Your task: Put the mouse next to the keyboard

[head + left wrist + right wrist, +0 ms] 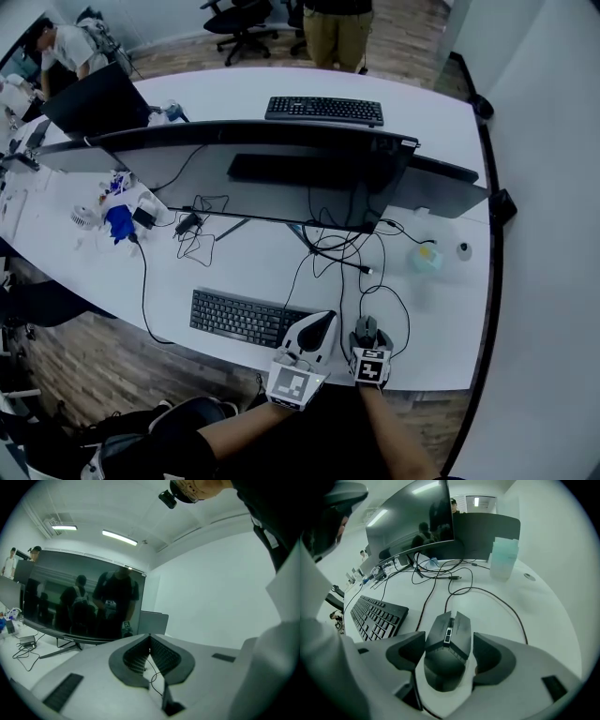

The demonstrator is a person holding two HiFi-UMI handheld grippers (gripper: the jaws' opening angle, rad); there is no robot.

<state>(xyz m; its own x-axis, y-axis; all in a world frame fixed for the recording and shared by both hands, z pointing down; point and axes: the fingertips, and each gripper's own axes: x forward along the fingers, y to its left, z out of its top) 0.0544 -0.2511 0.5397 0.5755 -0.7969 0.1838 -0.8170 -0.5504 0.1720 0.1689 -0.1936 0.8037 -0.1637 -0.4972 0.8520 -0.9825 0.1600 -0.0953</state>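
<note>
While resting on white desk (246, 274), black wired mouse (446, 654) is sitting between right gripper (449, 637) jaws, both pads pressing its sides. Keyboard (375, 616) is lying just left of that gripper, apart from mouse. Left gripper (150, 638), jaws pressed together on nothing, is hovering left of right gripper, at keyboard's right end.

Only lettering: a small light logo (66, 640) on the lower bezel of the monitor (84, 597), too tiny to read. B/w square code marker (293, 383) on cube of left claw (322, 324), second marker (371, 368) on cube of right claw (366, 330); patterns only, no letters or nos. Reflected marker (125, 626) shows in the screen. Key legends on keyboard (375, 616) too blurred to read.
</note>
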